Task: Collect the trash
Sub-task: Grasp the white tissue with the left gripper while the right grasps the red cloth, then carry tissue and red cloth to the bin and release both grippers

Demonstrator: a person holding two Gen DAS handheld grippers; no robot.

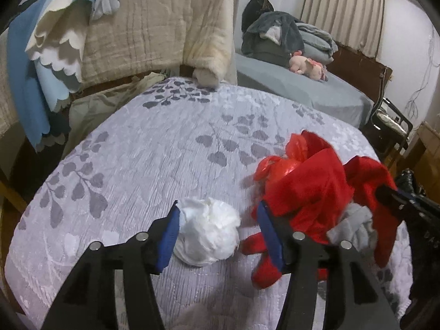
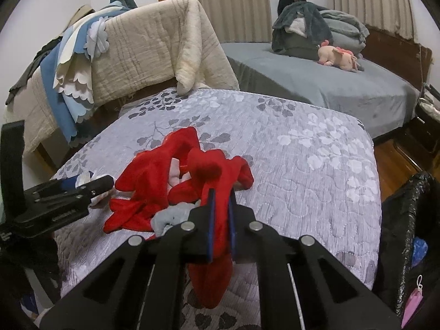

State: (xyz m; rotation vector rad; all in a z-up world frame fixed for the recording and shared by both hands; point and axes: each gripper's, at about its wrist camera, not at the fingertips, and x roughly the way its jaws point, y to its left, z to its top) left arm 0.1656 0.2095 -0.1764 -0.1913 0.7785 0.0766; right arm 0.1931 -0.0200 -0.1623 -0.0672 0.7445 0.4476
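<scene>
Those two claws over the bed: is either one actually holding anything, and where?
The right claw is shut on the red bag, pinching a fold at its near edge. The left claw stands open around the white paper wad, not gripping it.

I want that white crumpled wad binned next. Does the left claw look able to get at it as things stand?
Probably yes. The left claw stands open with the white wad lying between its fingers on the bedspread. The red bag lies beside it, outside the gap, not in the way.

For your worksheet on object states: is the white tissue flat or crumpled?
Crumpled: the tissue sits as a creased ball on the quilt.
</scene>
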